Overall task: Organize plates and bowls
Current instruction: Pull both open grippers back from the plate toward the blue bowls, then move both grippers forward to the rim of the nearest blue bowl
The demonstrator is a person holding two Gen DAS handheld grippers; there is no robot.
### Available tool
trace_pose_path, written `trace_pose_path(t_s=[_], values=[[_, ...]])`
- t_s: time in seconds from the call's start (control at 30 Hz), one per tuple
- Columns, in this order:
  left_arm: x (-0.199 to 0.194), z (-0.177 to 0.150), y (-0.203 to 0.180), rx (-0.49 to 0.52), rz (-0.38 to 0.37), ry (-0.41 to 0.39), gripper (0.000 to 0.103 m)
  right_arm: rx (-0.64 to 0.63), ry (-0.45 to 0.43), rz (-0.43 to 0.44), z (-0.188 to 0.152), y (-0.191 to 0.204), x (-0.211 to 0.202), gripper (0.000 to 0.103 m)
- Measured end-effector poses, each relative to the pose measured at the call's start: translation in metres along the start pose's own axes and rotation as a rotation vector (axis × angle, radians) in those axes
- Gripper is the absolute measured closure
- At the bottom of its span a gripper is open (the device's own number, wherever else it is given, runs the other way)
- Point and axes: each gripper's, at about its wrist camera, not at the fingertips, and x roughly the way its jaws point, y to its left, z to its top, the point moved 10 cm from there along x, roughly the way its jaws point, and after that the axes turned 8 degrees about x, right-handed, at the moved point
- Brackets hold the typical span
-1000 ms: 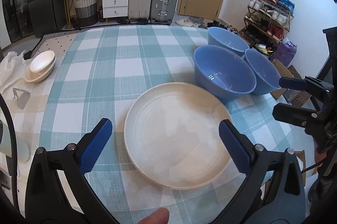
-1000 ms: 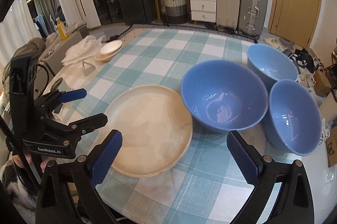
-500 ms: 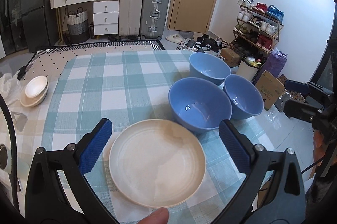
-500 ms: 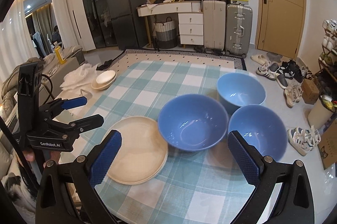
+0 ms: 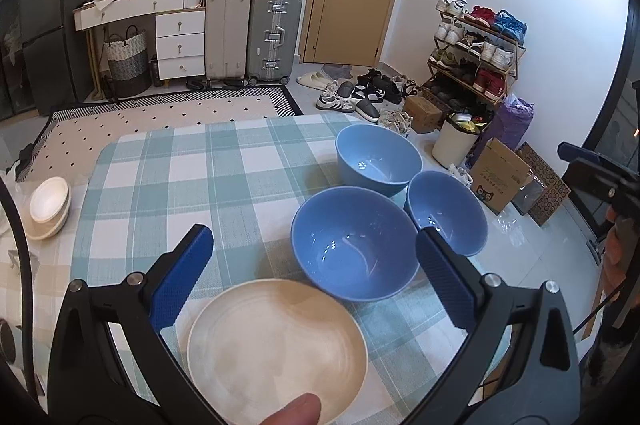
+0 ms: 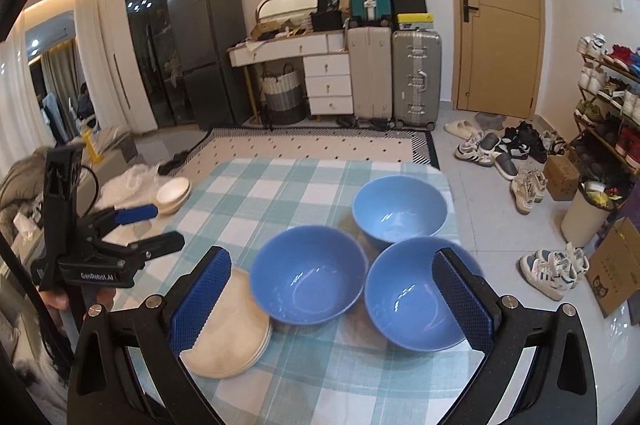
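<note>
- While both tools are held above the checked tablecloth, the left gripper is seen spread wide, nothing between its pads.
- The right gripper is likewise held wide open and empty.
- A cream plate stack is set beside three blue bowls, which are clustered together.
- White bowls are stacked well apart at the table's left edge.

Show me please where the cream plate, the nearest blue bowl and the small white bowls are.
cream plate (image 5: 276, 349), left wrist view, flat centre.
nearest blue bowl (image 5: 352, 249), left wrist view, inside bottom.
small white bowls (image 5: 49, 201), left wrist view, top bowl's inside.
</note>
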Motion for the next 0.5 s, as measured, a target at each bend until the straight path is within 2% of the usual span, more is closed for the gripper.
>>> trace_pose_path(t_s=[0.2,0.5], values=[[0.021,0.021,-0.005,0.023,-0.002,0.011,0.002,0.064,-0.066,-0.010,0.037,-0.039,-0.022,0.001],[0.058,0.058,-0.011,0.028,-0.006,0.016,0.002,0.082,-0.059,-0.029,0.069,-0.078,-0.016,0.001]])
